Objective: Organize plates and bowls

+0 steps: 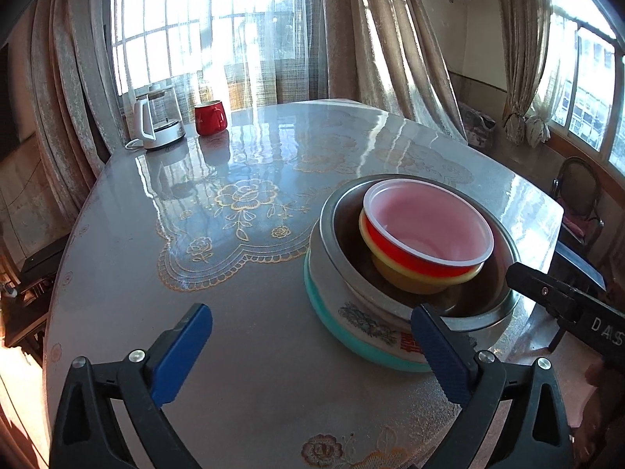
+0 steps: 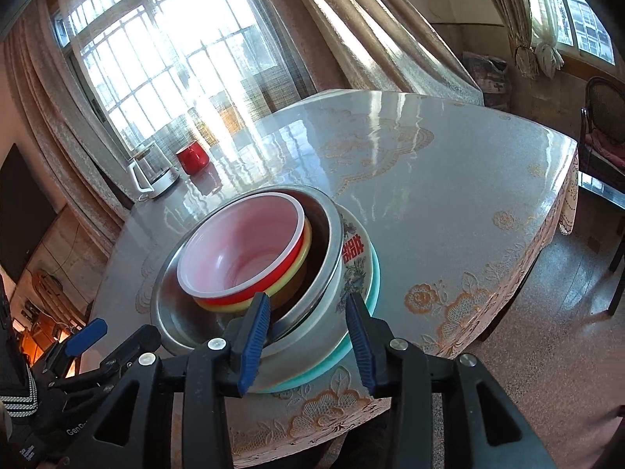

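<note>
The bowls sit in 1 stack on the desk (image 1: 273,371): a red bowl (image 1: 425,230) in a yellow bowl (image 1: 414,279), in a metal bowl (image 2: 332,242), on a plate (image 2: 357,258). The left gripper (image 1: 310,351) has its fingers wide, holding nothing. The right gripper (image 2: 308,336) has its fingers partly apart around the stack's near edge.

Home dining rm, curtains (image 1: 375,39), kettle (image 1: 156,125), lace-print table (image 1: 242,211)
</note>
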Available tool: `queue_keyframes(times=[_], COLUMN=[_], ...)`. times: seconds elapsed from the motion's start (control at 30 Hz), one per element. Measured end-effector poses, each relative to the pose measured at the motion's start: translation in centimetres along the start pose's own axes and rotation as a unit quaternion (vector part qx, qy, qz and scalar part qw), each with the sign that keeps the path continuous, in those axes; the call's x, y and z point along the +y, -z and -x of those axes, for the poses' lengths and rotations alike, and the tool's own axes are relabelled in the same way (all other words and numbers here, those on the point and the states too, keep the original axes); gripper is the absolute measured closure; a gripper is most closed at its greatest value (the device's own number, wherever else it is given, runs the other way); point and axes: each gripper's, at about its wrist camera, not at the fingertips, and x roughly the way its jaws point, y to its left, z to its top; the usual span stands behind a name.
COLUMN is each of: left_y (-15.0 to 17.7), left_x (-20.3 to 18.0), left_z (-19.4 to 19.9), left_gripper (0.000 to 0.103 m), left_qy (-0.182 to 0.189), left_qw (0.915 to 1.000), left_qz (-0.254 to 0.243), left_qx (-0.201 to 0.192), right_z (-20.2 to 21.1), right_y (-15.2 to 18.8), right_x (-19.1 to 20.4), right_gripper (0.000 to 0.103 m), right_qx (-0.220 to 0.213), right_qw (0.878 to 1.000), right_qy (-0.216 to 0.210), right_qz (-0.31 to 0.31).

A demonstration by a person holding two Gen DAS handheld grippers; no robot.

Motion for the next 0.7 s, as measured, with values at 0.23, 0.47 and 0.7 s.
queue_keyframes(times=[0.23,0.47,0.7], left_y=[1.4,2.5,3.0], left_x=[0.0,0.2,0.8], left_z=[0.8,2.0,2.2], left_gripper=[0.0,0.0,0.0], left_qy=[0.013,-0.003,-0.006], left_qw=[0.9999,0.9998,0.9999], left_qz=[-0.007,-0.022,-0.008], left_qx=[0.008,0.003,0.013], right_z=[1.0,2.1,2.2], right_y=[1.0,2.3,3.4], right_x=[0.9,1.9,2.3], right_gripper=[0.059,0.042,0.037], right_qx=[-0.009,-0.029,-0.02], right_qw=[1.0,0.997,0.997], right_qy=[0.008,0.041,0.048], right_qz=[0.018,0.052,0.062])
